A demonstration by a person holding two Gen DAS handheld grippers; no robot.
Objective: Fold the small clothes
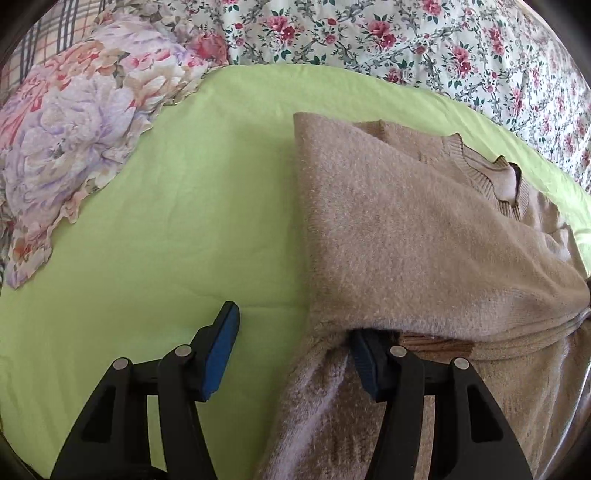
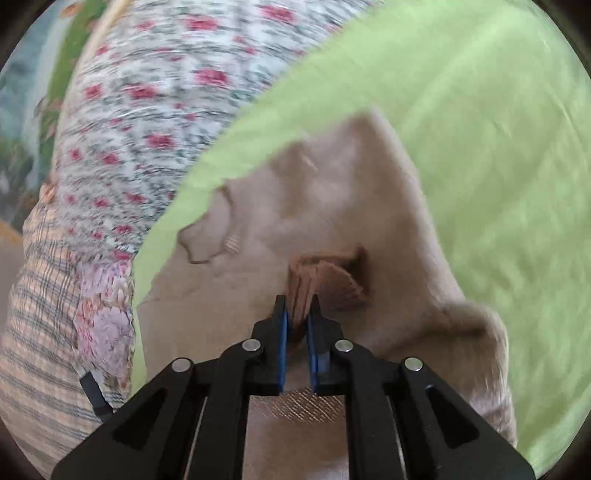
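A fuzzy beige sweater [image 1: 406, 229] lies partly folded on a lime green sheet [image 1: 184, 203], its ribbed collar toward the far right. My left gripper [image 1: 291, 321] is open at the sweater's near left edge. Its right finger [image 1: 365, 362] is tucked under the folded layer, and its left finger [image 1: 221, 350] hangs over bare sheet. In the right wrist view, which is blurred, my right gripper [image 2: 297, 301] is shut on a ribbed fold of the sweater [image 2: 332, 206], bunched up between the blue pads.
A ruffled floral pillow [image 1: 66, 140] lies at the left of the sheet, with plaid fabric [image 1: 44, 29] behind it. A rose-print quilt [image 1: 369, 37] borders the far side. In the right wrist view the quilt [image 2: 147, 110] and plaid fabric [image 2: 37, 332] lie left and the green sheet [image 2: 498, 147] right.
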